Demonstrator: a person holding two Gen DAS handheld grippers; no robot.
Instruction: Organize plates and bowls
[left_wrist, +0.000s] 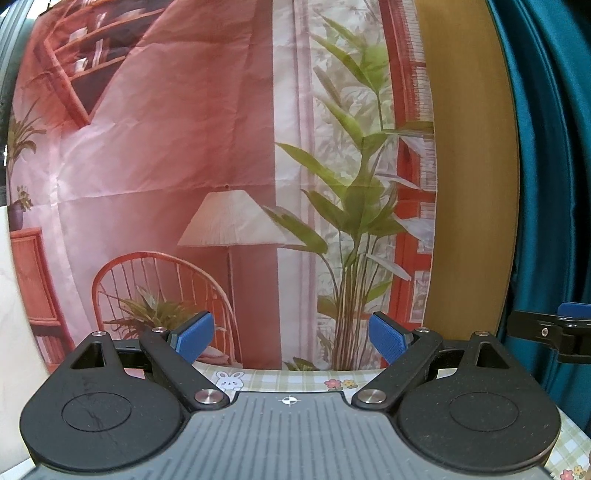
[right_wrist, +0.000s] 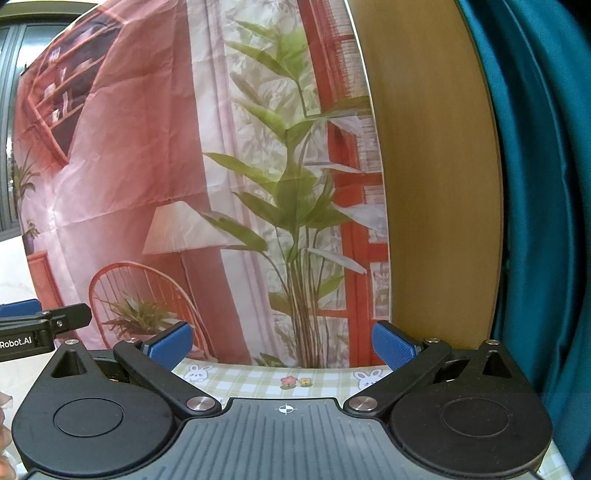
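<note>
No plates or bowls show in either view. My left gripper (left_wrist: 291, 338) is open and empty, its blue pads wide apart, held above the far edge of the table and pointing at the wall. My right gripper (right_wrist: 282, 345) is also open and empty, held level beside it. The right gripper's finger shows at the right edge of the left wrist view (left_wrist: 554, 328). The left gripper's finger shows at the left edge of the right wrist view (right_wrist: 44, 319).
A table with a green checked cloth with bunnies and flowers (right_wrist: 258, 380) lies below both grippers. A printed backdrop of a room with a lamp and plant (left_wrist: 229, 184) hangs just behind it. A wooden panel (right_wrist: 436, 184) and a teal curtain (right_wrist: 546, 184) stand at right.
</note>
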